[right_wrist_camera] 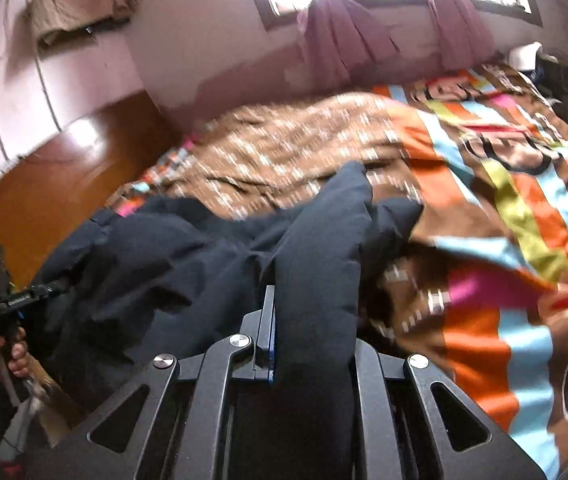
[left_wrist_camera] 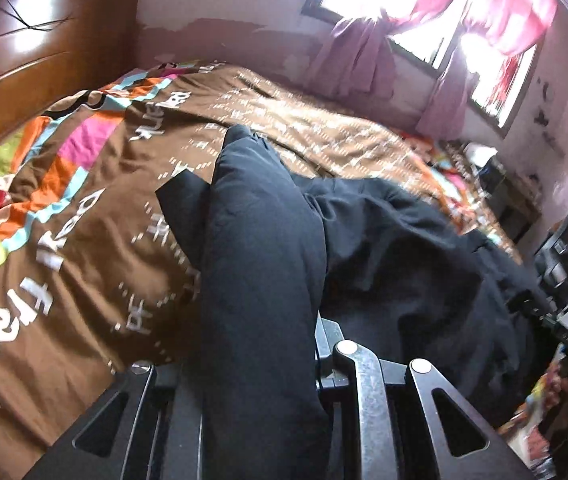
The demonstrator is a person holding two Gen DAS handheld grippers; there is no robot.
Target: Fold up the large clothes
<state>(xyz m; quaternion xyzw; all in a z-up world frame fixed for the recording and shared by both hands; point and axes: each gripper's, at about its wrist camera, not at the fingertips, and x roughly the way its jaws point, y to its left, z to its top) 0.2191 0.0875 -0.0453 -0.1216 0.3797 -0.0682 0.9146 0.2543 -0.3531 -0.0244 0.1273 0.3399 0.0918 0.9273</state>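
1. Right now the step looks like a two-handed lift or carry-over of the garment, both grippers pinching a fold of it at once; the blur in both views suggests motion, tho I can't tell from these frames which way it's going

2. Left gripper (left_wrist_camera: 261, 332): jaws closed down on a thick roll of the dark jacket (left_wrist_camera: 384, 248), which fills the gap between the fingers and runs forward, away from the cam. Fingertips are buried under fabric, so the exact pinch spot is hidden

3. Jacket sits on the bed, over the brown patterned quilt (left_wrist_camera: 95, 216); from the left wrist view most of its bulk lies to the right of the held roll, rumpled, reaching toward the bed edge

4. Right gripper (right_wrist_camera: 312, 320): same story, jaws narrowed on another padded roll of the jacket (right_wrist_camera: 155, 248), the left-side finger (right_wrist_camera: 266, 320) pressed flat against the cloth. From this view the rest of the jacket spreads to the left, toward the left gripper, seen there in the person's hand

5. Look of the thing: dark navy/black, puffy, prob. a padded coat; matte, soft creases, no zip or label visible. A corner sticks up past each held roll

6. Next move, as I judge it: keep both pinches level and carry the held edge across so it lands square on the rest, w/o dragging the quilt; the bulk will likely spring back, so it'll need pressing flat after release
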